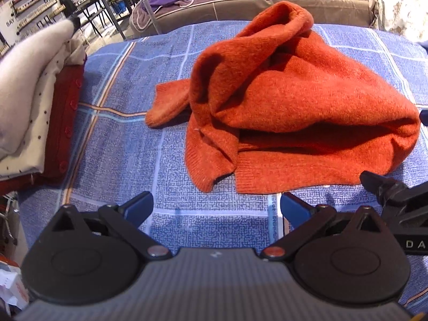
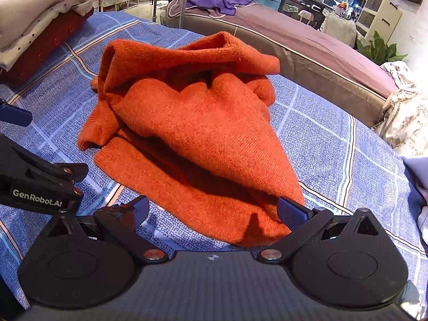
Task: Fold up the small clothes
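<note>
A crumpled orange knitted sweater (image 1: 289, 101) is seen heaped on a bed covered with a blue checked sheet (image 1: 128, 144), roughly in the middle of the bed and reaching toward its near edge. One ribbed cuff of a sleeve (image 1: 163, 107) is spread flat on the sheet toward the bed's left side, while the ribbed hem lies nearest the cameras.

The left gripper (image 1: 216, 208) is held with its blue-padded fingers (image 1: 140, 207) spread wide, nothing being caught between them; it is poised over bare sheet just short of the sweater's hem. The right gripper (image 2: 211, 208) is likewise held wide apart, and nothing is clamped by it; the near corner of the sweater (image 2: 192, 139) lies between its fingers, and its right finger pad (image 2: 291, 211) is seen against the edge of the fabric, though contact cannot be judged.

At the bed's left edge a stack of folded clothes (image 1: 34, 107) is found, with a dark red buttoned garment at the bottom, a white dotted one above it and a pale grey one on top. Beyond the far edge of the bed a second bed with a mauve cover (image 2: 307, 37) is visible, on which a purple cloth (image 2: 211, 0) is laid.
</note>
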